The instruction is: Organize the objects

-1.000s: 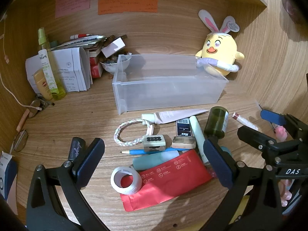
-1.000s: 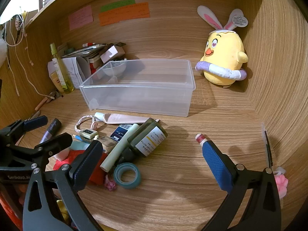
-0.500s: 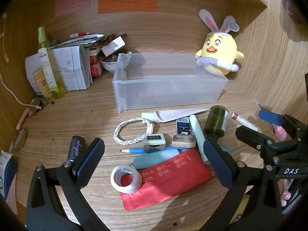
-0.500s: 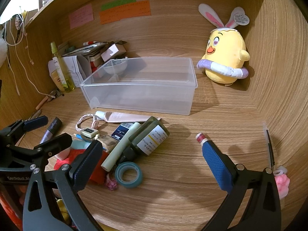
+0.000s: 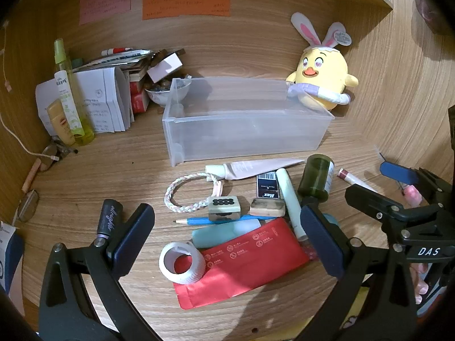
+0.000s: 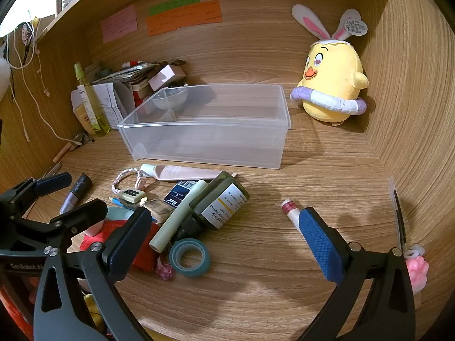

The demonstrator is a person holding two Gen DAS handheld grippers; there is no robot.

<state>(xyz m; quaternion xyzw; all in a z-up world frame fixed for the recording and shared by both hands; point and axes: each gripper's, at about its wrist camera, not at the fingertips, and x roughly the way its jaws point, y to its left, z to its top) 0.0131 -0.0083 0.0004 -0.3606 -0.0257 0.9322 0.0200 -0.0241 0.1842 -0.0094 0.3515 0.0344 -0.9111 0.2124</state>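
Observation:
An empty clear plastic bin (image 5: 244, 130) (image 6: 210, 130) stands mid-desk. In front of it lies a heap: a pink tube (image 5: 250, 167), a braided loop (image 5: 187, 193), a dark green bottle (image 5: 317, 177) (image 6: 219, 201), a red pouch (image 5: 244, 264), a white tape roll (image 5: 182, 261), a teal tape roll (image 6: 190, 257), a pencil and small blocks. A lipstick (image 6: 290, 211) lies apart on the right. My left gripper (image 5: 227, 241) is open above the red pouch. My right gripper (image 6: 224, 244) is open over the teal tape and bare desk, holding nothing.
A yellow chick plush (image 6: 332, 85) sits in the back right corner. Papers, boxes, a bowl and a spray bottle (image 5: 66, 93) crowd the back left. A black tube (image 5: 109, 218) lies left of the heap. Wooden walls enclose three sides; glasses (image 5: 28, 204) lie at far left.
Both grippers have drifted slightly nearer to the heap and bin; the scene shifts down a little in the right view. Nothing on the desk has moved.

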